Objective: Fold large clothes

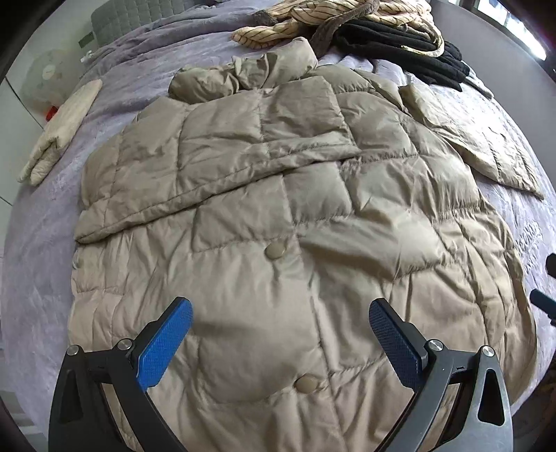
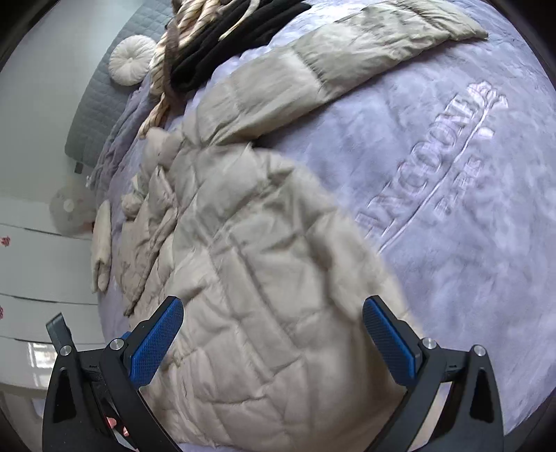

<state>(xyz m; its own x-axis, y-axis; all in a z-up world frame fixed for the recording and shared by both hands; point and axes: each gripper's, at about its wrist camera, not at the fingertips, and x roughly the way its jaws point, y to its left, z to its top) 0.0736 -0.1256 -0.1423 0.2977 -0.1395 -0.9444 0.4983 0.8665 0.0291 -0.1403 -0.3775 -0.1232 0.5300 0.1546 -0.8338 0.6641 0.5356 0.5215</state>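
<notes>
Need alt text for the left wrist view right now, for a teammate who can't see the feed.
A tan quilted puffer coat lies spread on a lavender blanket, one sleeve folded across its chest, the other lying out to the right. The open left gripper hovers over the coat's lower front, holding nothing; other clothes are piled beyond the collar.

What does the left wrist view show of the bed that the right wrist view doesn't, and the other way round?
Only the left wrist view shows the jacket's snap buttons and the sleeve folded across its front. Only the right wrist view shows the embossed lettering on the blanket and a round white cushion. Both show the beige quilted jacket, its other sleeve stretched out, the black garment, and an open gripper, left and right.
</notes>
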